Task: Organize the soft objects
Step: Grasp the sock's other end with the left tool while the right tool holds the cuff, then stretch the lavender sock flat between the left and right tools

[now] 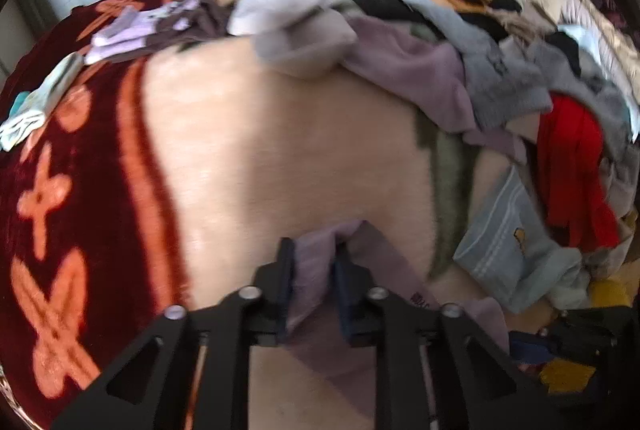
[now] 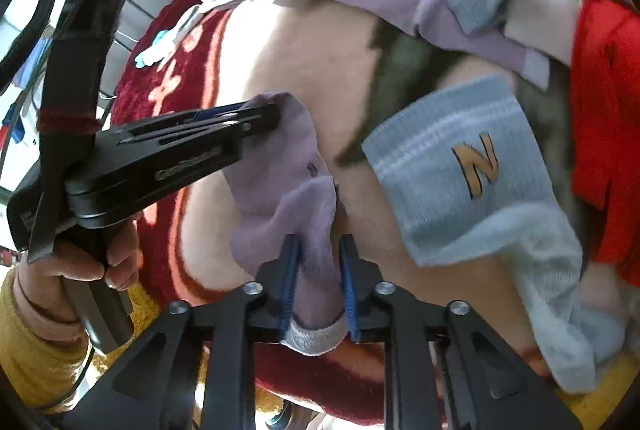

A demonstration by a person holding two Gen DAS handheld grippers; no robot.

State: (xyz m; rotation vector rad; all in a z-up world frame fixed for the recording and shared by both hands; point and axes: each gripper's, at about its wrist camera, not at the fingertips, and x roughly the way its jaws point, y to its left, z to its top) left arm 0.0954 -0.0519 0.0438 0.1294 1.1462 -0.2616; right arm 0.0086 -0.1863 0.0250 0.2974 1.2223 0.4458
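Clamping one lilac sock [image 2: 288, 205] at both ends: right gripper [image 2: 318, 270], nearest the lens at 6 o'clock, pinching the cuff between blue pads, and left gripper [image 2: 276, 117], reaching in from 9 o'clock, biting the toe, jaws closed on the fabric. Holding it stretched, probably to fold or pair it. Hanging the sock just over the blanket [image 1: 260, 149], the biggest thing here, serving as sorting ground, its cream middle bare. Waiting along 12 to 3 o'clock, a heap of clothes [image 1: 500, 69] not yet sorted. Lying near at 3 o'clock, a pale blue sock [image 2: 452, 165] with a yellow N. Resting far off at 10 o'clock, small pale socks [image 1: 132, 29], likely already set aside.
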